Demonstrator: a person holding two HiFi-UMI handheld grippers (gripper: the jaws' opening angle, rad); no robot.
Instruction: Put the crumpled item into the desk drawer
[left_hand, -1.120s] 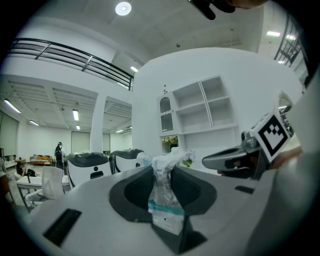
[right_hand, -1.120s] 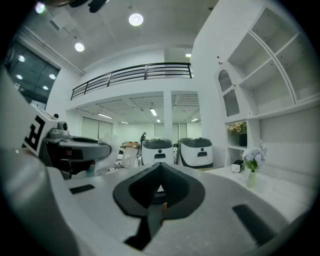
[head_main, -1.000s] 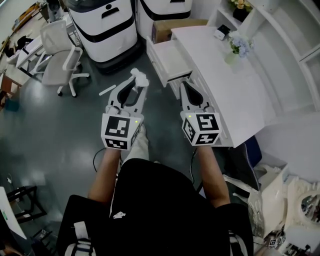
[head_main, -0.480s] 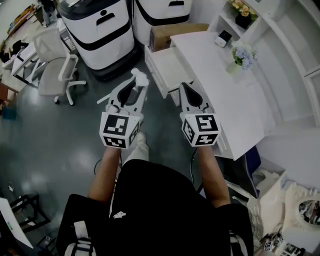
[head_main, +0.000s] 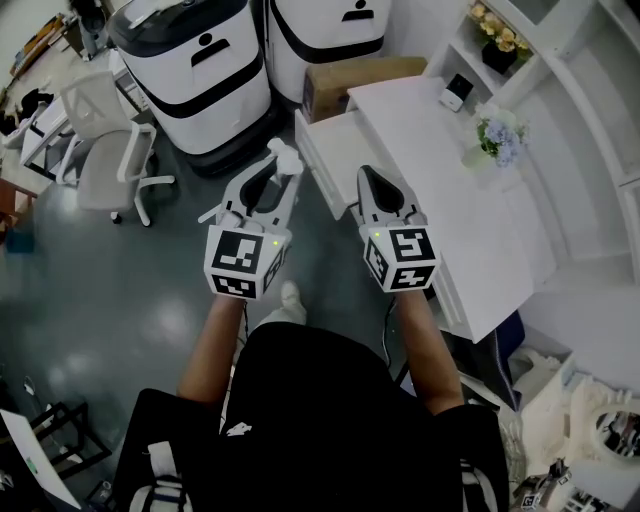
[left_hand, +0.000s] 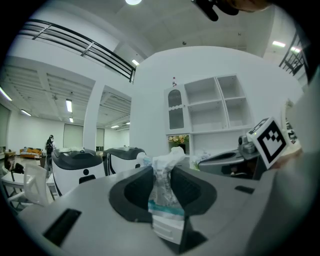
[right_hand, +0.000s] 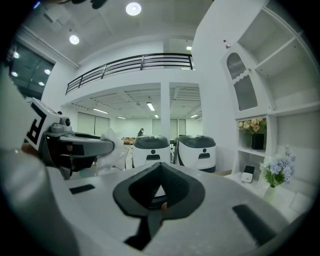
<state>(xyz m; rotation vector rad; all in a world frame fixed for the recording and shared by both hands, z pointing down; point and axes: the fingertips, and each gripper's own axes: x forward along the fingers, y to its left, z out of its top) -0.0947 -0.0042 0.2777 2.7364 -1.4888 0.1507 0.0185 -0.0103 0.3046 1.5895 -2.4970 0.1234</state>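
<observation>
A crumpled white wrapper with a teal stripe is pinched between the pads of my left gripper. In the head view it sticks out past the tips of the left gripper, which hovers over the dark floor just left of the open white desk drawer. My right gripper is held level beside it, at the drawer's near corner, with its jaws shut and nothing between them. The white desk runs along the right.
Two large white-and-black machines stand beyond the drawer, with a cardboard box beside them. A white office chair is at the left. A flower vase and a small device sit on the desk, with shelving behind.
Both grippers have moved forward together along the desk's edge toward the open drawer. The left one has kept its grip on the wrapper, and the right one stays shut.
</observation>
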